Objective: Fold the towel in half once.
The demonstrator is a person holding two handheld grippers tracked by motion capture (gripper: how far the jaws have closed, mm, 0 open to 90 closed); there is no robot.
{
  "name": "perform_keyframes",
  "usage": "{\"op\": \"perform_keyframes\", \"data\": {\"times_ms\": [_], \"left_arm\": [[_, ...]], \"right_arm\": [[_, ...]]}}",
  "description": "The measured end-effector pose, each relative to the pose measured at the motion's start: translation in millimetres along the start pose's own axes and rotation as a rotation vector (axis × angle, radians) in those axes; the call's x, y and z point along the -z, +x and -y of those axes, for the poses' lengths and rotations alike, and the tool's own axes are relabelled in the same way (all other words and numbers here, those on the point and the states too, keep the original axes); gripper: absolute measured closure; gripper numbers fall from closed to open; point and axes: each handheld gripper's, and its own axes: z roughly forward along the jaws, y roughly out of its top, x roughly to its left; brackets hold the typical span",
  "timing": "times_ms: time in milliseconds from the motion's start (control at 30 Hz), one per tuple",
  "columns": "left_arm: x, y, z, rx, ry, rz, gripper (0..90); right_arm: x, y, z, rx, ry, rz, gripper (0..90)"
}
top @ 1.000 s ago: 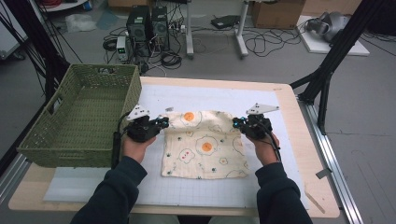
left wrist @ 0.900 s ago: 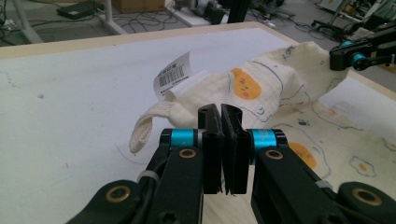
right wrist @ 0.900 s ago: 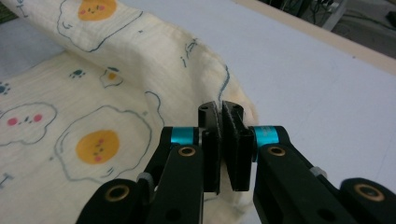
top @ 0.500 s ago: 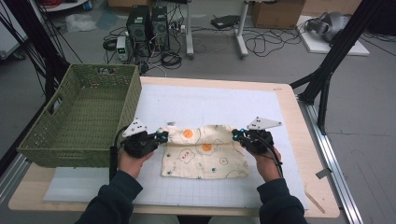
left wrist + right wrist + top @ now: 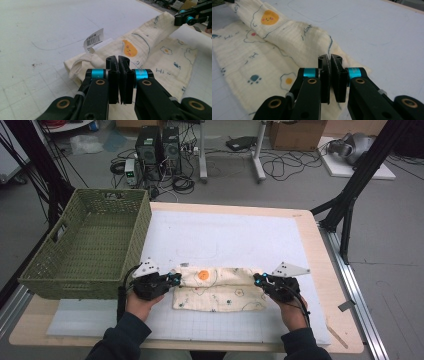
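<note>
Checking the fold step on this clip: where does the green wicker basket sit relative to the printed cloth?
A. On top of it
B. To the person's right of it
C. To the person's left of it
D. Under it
C: in the high view the green basket stands at the table's left, apart from the cloth.

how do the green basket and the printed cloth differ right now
The green basket is a stiff woven box standing at the table's left edge; the printed cloth lies soft and folded on the white mat. No gripper touches the basket; the left gripper and right gripper pinch the cloth's ends.
</note>
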Motion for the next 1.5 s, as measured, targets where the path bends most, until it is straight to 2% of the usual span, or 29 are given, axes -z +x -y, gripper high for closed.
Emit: {"op": "perform_keyframes", "data": {"times_ms": [167, 333, 433, 733, 767, 833, 933, 1067, 1167, 1300, 1500], "left_arm": [[4.9, -3.1, 6.4, -0.008, 0.029, 0.021, 86.7], [5.0, -3.5, 13.1, -0.011, 0.059, 0.018, 86.7], [3.4, -2.1, 15.0, -0.007, 0.074, 0.020, 86.2], [7.7, -3.6, 15.6, -0.009, 0.074, 0.043, 85.1], [8.0, -3.2, 15.6, -0.002, 0.069, 0.040, 83.3], [9.2, -1.0, 13.1, 0.015, 0.040, 0.033, 72.3], [14.2, 2.2, 6.1, 0.032, -0.012, 0.025, 60.0], [17.4, 5.9, 1.2, 0.033, -0.044, 0.010, 56.0], [17.7, 8.2, 0.7, 0.041, -0.045, 0.008, 55.4], [23.4, 11.4, -3.3, 0.041, -0.084, -0.001, 55.5], [18.2, 12.7, -1.6, 0.049, -0.048, -0.017, 55.5]], "right_arm": [[8.1, 6.5, 8.9, 0.027, 0.031, -0.006, 86.4], [12.9, 8.6, 15.2, 0.023, 0.053, -0.020, 86.4], [11.8, 10.9, 17.3, 0.045, 0.074, -0.023, 86.3], [13.9, 11.9, 21.2, 0.052, 0.091, -0.050, 84.4], [14.3, 11.4, 21.8, 0.053, 0.093, -0.057, 81.8], [16.6, 9.9, 22.5, 0.050, 0.088, -0.047, 74.2], [26.6, 4.4, 20.2, 0.035, 0.044, -0.020, 69.9], [41.0, -4.6, 19.1, -0.006, -0.007, 0.022, 68.4], [45.1, -9.1, 20.9, -0.032, -0.016, 0.046, 67.2], [46.4, -11.2, 21.1, -0.039, -0.016, 0.060, 66.4], [39.4, -8.4, 20.1, -0.036, -0.005, 0.048, 64.9]]}}
